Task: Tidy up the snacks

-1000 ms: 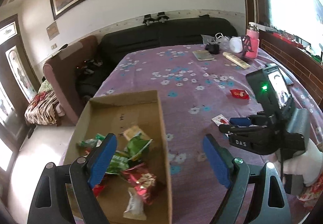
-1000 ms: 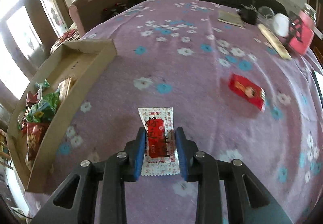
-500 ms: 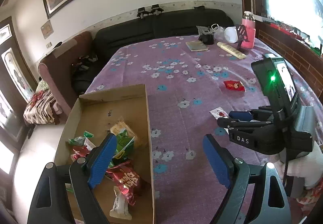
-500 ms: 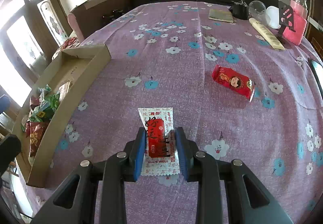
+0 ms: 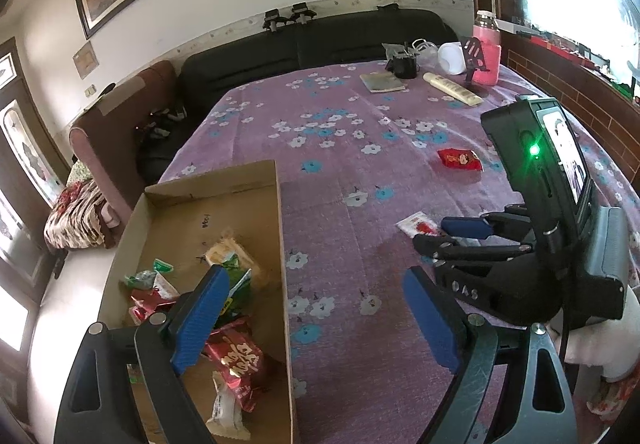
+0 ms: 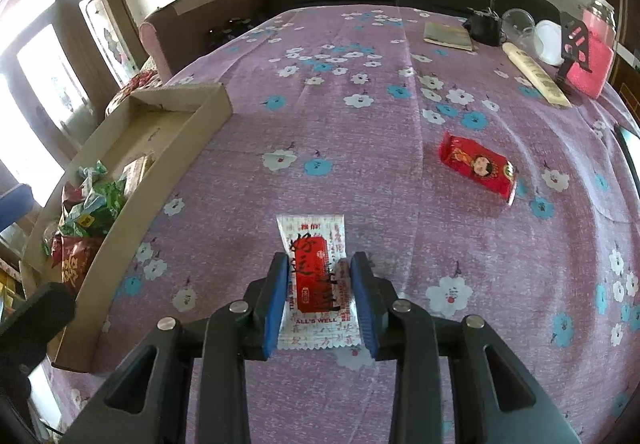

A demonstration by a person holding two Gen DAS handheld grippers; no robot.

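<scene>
My right gripper [image 6: 320,292] is shut on a white and red snack packet [image 6: 316,276] and holds it above the purple flowered tablecloth; the packet also shows in the left wrist view [image 5: 418,226]. My left gripper [image 5: 316,316] is open and empty, above the right wall of a shallow cardboard box [image 5: 280,228] that holds several snack packs [image 5: 236,360]. The box lies left of the packet in the right wrist view [image 6: 188,139]. A red snack pack [image 6: 478,165] lies alone on the cloth, right of and beyond the right gripper; it also shows in the left wrist view [image 5: 459,159].
At the table's far right stand a pink jar [image 6: 592,55], a cream tube [image 6: 534,73], a white container [image 6: 550,41], a small book [image 6: 448,35] and a black object [image 6: 486,29]. A black sofa [image 5: 312,47] and a brown armchair [image 5: 120,131] border the table.
Both grippers have risen and pulled back from the table, so more of it shows. The right gripper still holds the packet. The left gripper stays open.
</scene>
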